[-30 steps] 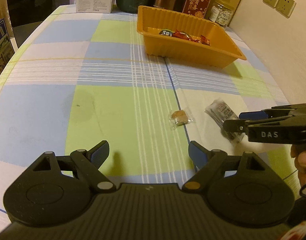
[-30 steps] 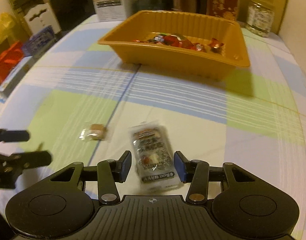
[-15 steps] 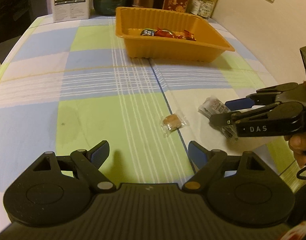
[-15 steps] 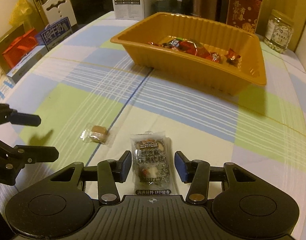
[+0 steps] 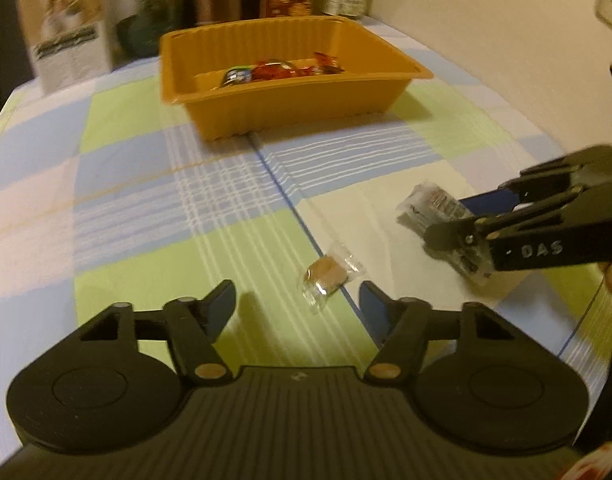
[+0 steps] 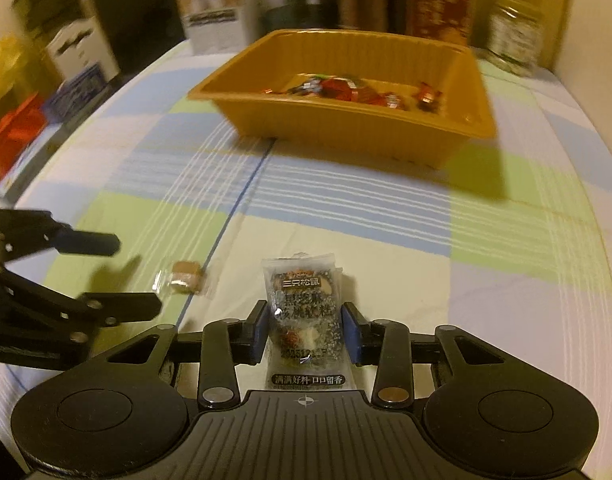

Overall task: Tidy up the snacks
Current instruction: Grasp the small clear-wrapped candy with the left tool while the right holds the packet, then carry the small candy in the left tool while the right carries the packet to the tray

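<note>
From my left wrist, my left gripper hangs low over the checked tablecloth with its fingers spread wide and nothing between them. A small candy in a clear crinkled wrapper lies on the cloth just ahead, nearer my right-hand finger than the middle of the gap. To take it well, I judge I should shift right until it sits centred, then come down flat and close across the brown lump, not the loose twisted film ends. Off to the right, my right gripper straddles a glossy snack packet. The orange plastic tray, ribbed along its walls, sits well ahead with a few red-wrapped sweets inside.

From my right wrist, the snack packet stands lengthwise between my blue pads, which press against both its sides, so I take it as gripped; whether it is off the cloth I cannot tell. It is a thin, shiny pouch showing a dark, speckled bar, so I judge a gentle squeeze across the firm bar is best, since the film looks slippery. The orange tray lies straight ahead; the small candy rests to the left, by my left gripper.
</note>
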`<state>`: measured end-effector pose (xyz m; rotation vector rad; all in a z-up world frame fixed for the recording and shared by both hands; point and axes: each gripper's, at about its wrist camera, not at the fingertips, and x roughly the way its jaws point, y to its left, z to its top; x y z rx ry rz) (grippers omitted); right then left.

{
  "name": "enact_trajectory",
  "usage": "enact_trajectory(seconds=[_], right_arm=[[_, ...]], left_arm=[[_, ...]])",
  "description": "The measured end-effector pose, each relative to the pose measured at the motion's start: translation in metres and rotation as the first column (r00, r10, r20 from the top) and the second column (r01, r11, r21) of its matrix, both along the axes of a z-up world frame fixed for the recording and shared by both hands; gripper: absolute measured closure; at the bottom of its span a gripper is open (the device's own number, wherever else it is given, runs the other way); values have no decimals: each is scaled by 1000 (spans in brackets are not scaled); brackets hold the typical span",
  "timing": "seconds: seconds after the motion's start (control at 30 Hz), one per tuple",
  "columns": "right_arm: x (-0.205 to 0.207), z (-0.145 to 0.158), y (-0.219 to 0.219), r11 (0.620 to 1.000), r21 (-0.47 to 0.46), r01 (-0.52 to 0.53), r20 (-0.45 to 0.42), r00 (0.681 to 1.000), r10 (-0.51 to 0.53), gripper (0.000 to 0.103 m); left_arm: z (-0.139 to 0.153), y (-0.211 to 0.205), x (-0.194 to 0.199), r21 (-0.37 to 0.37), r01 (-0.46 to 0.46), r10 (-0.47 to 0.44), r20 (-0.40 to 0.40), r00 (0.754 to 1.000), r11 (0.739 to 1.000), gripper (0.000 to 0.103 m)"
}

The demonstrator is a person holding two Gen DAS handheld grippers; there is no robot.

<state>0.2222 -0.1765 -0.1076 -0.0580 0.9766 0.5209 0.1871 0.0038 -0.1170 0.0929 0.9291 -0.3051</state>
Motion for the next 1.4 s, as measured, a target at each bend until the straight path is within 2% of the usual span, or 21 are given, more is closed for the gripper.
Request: enact_trajectory(seconds=[0.13,0.3,0.4,0.57,0.67,0.73,0.83,0.97,1.03,1.17,1.4], right_arm=[[-1,1,-6,999,16,43,-13,999,-43,64],[-1,-1,-10,997,29,77,-27,997,-76,64],[0,-2,-12,995,34,92,-35,995,-91,64],[-1,-1,-14,993,45,111,-37,993,-109,64],[-2,-1,-14,992,45,115,-38,993,-114,64],[-3,-1,-14,991,49,122,-41,992,-120,64],[-4,-1,-13,990,51,128,-43,991,-126,64],[-8,0,-12,990,54,130,-46,991,-128,64],[-10,2,-13,989,60,134,-45,990,-132,64],[-17,10,-12,987,71,147,-41,989,-145,64],[-41,29,-11,982,83,170,-26,985,-168,64]], left_arm=[[-3,-7,9,52,95,-95,14,995,994,49],[-11,-18,15,114,205,-210,25,977,972,56],[-16,-24,17,136,239,-244,17,970,961,60],[-16,-27,22,135,257,-262,20,965,957,68],[-16,-28,23,122,263,-267,9,964,957,75],[-16,-28,23,100,252,-253,-1,967,963,82],[-15,-29,21,87,216,-216,-4,976,973,84],[-12,-27,14,78,96,-97,6,995,992,85],[-8,-23,8,38,32,-33,4,999,999,85],[3,-17,-6,-6,-66,66,-1,998,998,85],[25,-15,-36,-43,-169,169,-16,986,985,85]])
